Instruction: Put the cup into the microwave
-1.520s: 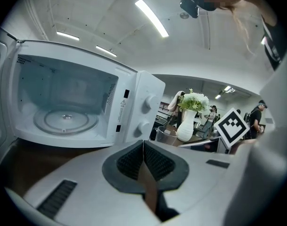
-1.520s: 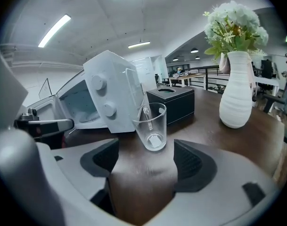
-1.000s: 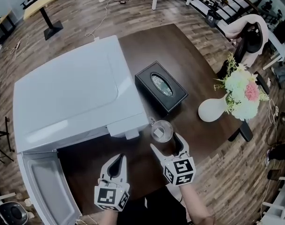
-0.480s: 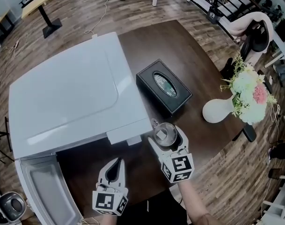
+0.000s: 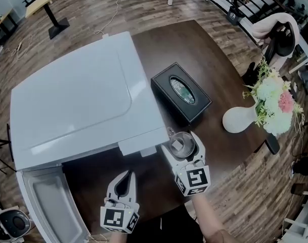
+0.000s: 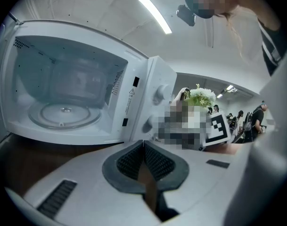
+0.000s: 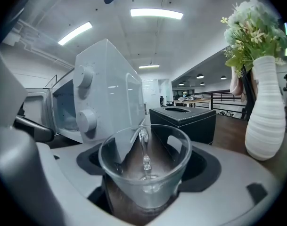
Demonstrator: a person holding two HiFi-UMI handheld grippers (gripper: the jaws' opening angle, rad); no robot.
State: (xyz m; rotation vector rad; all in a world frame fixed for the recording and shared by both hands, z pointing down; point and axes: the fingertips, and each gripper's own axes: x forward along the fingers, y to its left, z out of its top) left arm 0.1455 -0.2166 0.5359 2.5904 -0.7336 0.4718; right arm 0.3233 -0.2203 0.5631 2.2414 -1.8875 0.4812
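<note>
A clear glass cup [image 5: 179,145] with a handle sits between the jaws of my right gripper [image 5: 182,139], which is shut on it just right of the microwave's front corner. In the right gripper view the cup [image 7: 144,169] fills the middle, its rim toward the camera. The white microwave [image 5: 78,105] takes up the left of the table, with its door [image 5: 50,206] swung open at lower left. My left gripper [image 5: 127,174] is shut on nothing in front of the open cavity; its view shows the glass turntable [image 6: 63,115] inside and the knob panel [image 6: 153,102].
A black tissue box [image 5: 181,92] lies just beyond the cup. A white vase [image 5: 240,119] of flowers stands at the table's right edge. Dark wood table [image 5: 214,75] shows between them. The right gripper view has the vase [image 7: 268,114] close on the right.
My right gripper has edged slightly forward with the cup between its jaws. The left gripper has barely moved. The head view has shifted a little.
</note>
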